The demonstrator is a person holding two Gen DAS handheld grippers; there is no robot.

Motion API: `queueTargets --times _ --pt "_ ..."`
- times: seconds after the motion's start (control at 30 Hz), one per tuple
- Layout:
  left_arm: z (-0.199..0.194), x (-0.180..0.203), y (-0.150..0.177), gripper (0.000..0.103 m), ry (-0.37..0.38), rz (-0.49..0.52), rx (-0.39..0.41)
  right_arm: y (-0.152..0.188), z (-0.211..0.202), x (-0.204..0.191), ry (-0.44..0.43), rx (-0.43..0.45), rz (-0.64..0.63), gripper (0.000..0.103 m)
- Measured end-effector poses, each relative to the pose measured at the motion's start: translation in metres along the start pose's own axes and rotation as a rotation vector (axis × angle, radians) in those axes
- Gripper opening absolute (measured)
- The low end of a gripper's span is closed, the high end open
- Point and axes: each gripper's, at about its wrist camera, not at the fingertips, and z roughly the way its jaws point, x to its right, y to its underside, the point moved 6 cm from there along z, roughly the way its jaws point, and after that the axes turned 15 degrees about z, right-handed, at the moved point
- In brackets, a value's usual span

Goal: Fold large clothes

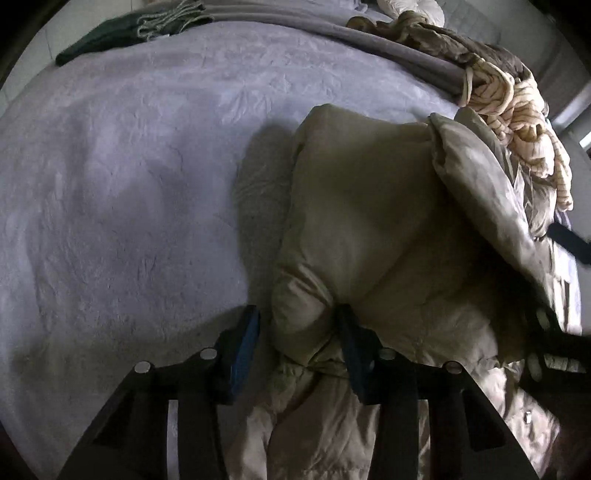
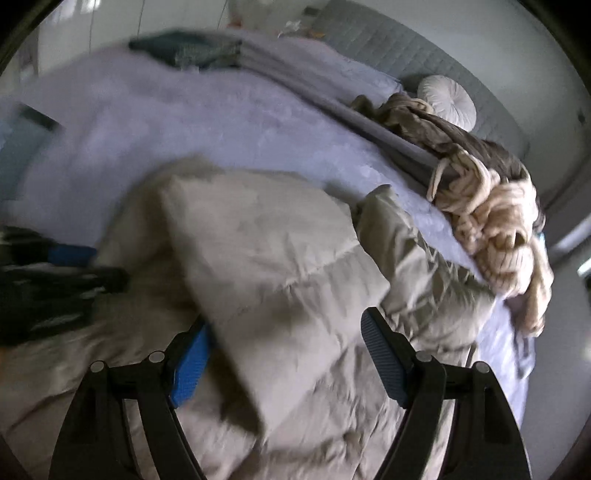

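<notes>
Both grippers (image 1: pixel 297 325) (image 2: pixel 286 325) spread, straddling beige jacket (image 1: pixel 369 229) lying lengthwise away from them.

Left claw (image 1: pixel 297 334) spread apart, fingers level, right claw (image 2: pixel 286 341) spread wider, both pointing forward and down

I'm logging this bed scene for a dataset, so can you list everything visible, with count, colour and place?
Jacket: one, beige, puffy, partly folded on the near side of the bed.
Blanket: one, lavender, covering the bed.
Knit throw: one, cream and brown, heaped at the bed's right edge.
Green fabric: one, dark green with fringe, far left corner.
Round pillow: one, white, by the headboard.
Headboard: one, grey, quilted, far end.
Left gripper: black with blue pads, jaws apart around a jacket fold.
Right gripper: black with blue pads, open over the jacket.
</notes>
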Motion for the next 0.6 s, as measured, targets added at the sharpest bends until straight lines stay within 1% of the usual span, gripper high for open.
queueTargets --times 0.07,0.13,0.17,0.2,0.27,0.33,0.4,0.43,0.47,0.53,0.57,0.6 --pt "-0.001 0.002 0.000 0.046 -0.020 0.020 0.002 -0.009 0.011 0.014 0.039 0.004 0.043 0.081" --pt "-0.002 0.000 -0.001 0.046 -0.028 0.033 0.002 -0.018 0.010 0.053 0.063 0.029 0.217 0.081" --pt "-0.002 0.000 -0.002 0.046 -0.032 0.041 0.002 -0.016 0.009 0.086 0.061 0.036 0.361 0.082" --pt "-0.001 0.000 -0.003 0.046 -0.033 0.052 0.002 -0.011 0.009 0.110 0.036 0.032 0.473 0.082" --pt "0.001 0.000 -0.005 0.046 -0.047 0.070 0.001 0.010 0.014 0.150 -0.065 -0.007 0.687 0.083" --pt "0.002 0.005 -0.009 0.046 -0.072 0.101 -0.004 0.039 0.025 0.177 -0.223 -0.083 0.899 0.084" --pt "-0.005 0.007 -0.016 0.046 -0.098 0.131 -0.008 0.067 0.033 0.195 -0.359 -0.147 1.072 0.084" --pt "-0.010 0.012 -0.023 0.046 -0.098 0.131 0.008 0.078 0.035 0.205 -0.395 -0.158 1.159 0.084" --pt "-0.023 0.012 -0.030 0.046 -0.091 0.119 0.052 0.086 0.037 0.213 -0.421 -0.161 1.218 0.084" --pt "-0.036 0.007 -0.050 0.046 -0.088 0.102 0.113 0.099 0.040 0.228 -0.480 -0.164 1.340 0.083" --pt "-0.039 0.006 -0.060 0.046 -0.091 0.102 0.131 0.101 0.042 0.232 -0.491 -0.167 1.360 0.080" --pt "-0.038 0.006 -0.071 0.046 -0.096 0.110 0.142 0.102 0.047 0.233 -0.509 -0.179 1.370 0.059"
